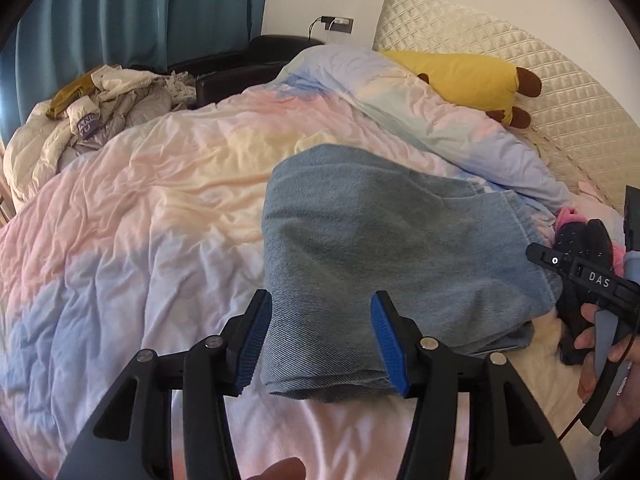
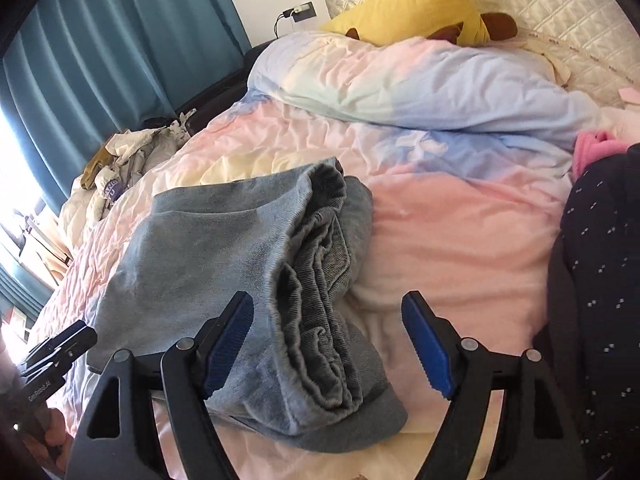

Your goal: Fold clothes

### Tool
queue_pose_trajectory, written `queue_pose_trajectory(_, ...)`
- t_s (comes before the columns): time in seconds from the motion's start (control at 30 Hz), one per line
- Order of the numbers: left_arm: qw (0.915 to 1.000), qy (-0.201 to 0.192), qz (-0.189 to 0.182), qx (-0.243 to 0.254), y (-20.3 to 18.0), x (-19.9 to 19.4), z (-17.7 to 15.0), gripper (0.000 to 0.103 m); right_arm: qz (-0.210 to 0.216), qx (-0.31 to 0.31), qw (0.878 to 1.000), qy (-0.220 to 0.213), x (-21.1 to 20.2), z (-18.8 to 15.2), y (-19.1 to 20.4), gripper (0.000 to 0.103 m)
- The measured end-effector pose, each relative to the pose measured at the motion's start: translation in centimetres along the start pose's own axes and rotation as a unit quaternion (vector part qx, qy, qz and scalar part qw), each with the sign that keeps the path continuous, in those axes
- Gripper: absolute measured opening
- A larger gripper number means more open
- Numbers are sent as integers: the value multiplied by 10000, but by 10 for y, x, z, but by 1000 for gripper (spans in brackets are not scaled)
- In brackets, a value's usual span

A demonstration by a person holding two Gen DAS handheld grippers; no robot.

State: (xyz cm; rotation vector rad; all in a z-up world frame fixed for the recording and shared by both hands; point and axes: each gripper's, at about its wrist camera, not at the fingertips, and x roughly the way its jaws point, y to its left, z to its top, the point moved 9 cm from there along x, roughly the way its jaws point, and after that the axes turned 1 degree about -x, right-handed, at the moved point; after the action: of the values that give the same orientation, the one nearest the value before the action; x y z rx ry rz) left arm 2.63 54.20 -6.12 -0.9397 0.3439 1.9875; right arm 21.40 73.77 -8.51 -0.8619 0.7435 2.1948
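Both claws, left claw [image 1: 318, 344] and right claw [image 2: 328, 344], hang open and empty over the folded jeans [image 1: 384, 248] on the bed [image 1: 140, 200], while the dark dotted garment [image 2: 600, 280] beside them looks unfolded.

Yellow plush toy [image 1: 466, 76] against quilted headboard [image 1: 500, 64]; teal curtain [image 1: 132, 12] (left).

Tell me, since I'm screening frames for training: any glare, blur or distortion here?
Left wrist view: even light, sharp jeans, strong fisheye bending with dark corners, curtain edge slightly bright. Right wrist view: the window at left is blown out white, the same fisheye curving, the jeans' folds crisp, the dark garment at right underexposed.
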Motion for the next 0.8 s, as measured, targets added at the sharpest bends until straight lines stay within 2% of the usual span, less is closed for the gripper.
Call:
queue_pose_trajectory(0.17, 9991, -391, 62, 134, -8, -56, 15, 53, -30, -239, 9994, -231, -46, 9, 20, 78)
queue_pose_trajectory(0.33, 9977, -632, 137, 213, -12, -106, 22, 53, 146, -347, 9986, -361, -93, 11, 52, 78)
queue_pose_trajectory(0.6, 9955, -897, 207, 208, -7, -171, 18, 53, 238, -595, 9971, -417, -151, -8, 96, 78)
queue_pose_trajectory(0.8, 9939, -1046, 268, 223, 0, -213, 4, 53, 177, -702, 9953, -646, -194, -26, 123, 78)
